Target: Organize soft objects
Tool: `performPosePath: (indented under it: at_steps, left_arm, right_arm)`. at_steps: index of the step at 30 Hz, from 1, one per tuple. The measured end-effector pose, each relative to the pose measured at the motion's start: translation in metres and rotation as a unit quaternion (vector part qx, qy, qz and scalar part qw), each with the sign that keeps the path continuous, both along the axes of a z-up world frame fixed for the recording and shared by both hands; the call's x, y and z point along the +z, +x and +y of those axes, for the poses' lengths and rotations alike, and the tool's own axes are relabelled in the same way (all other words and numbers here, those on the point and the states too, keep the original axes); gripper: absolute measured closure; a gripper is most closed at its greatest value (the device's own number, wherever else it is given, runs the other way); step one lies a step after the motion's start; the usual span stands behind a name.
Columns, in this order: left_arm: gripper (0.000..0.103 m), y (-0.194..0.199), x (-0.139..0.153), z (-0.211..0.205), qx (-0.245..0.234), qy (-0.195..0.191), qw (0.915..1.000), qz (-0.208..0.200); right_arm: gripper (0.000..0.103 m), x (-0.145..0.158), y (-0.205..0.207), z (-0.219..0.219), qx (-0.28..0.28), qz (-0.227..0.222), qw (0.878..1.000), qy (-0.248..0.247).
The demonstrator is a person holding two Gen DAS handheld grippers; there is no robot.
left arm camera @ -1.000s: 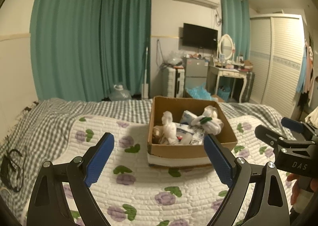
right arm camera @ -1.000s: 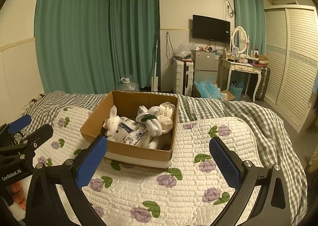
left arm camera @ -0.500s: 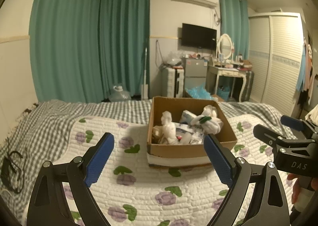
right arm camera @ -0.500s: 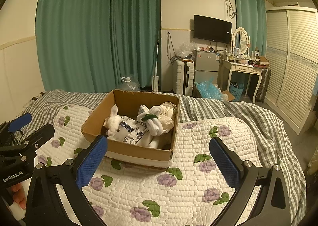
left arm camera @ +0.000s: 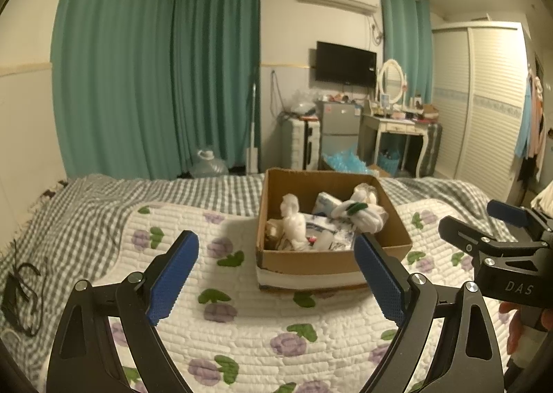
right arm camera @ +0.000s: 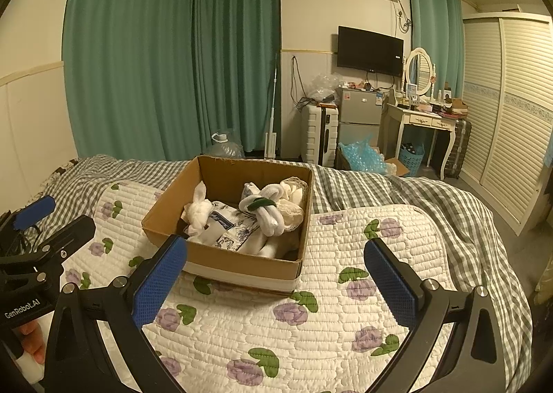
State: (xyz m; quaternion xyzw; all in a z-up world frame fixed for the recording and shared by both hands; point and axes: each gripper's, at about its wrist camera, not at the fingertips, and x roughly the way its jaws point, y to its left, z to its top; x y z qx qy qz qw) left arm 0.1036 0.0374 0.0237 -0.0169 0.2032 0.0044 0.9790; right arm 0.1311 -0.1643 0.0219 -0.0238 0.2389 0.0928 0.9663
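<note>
An open cardboard box sits on the bed. Inside lie white rolled socks with a green band, a white knotted bundle, a cream lace piece and a floral-print cloth. My left gripper is open and empty, held above the quilt in front of the box. My right gripper is open and empty, also short of the box. Each gripper shows at the edge of the other's view.
The bed has a white floral quilt over a grey checked blanket. A black cable lies at the bed's left edge. Beyond the bed stand green curtains, a suitcase, a small fridge, a dressing table and a wardrobe.
Both views have shifted very slightly; the box and its contents have not moved. Both grippers stay open.
</note>
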Motion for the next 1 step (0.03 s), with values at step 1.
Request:
performPosePath:
  at_steps: [1]
  left_arm:
    - [0.010,0.0001,0.0000,0.0002,-0.001,0.000,1.0000,0.000]
  right_arm:
    - [0.000,0.0002,-0.0004,-0.0008,0.000,0.000,1.000,0.000]
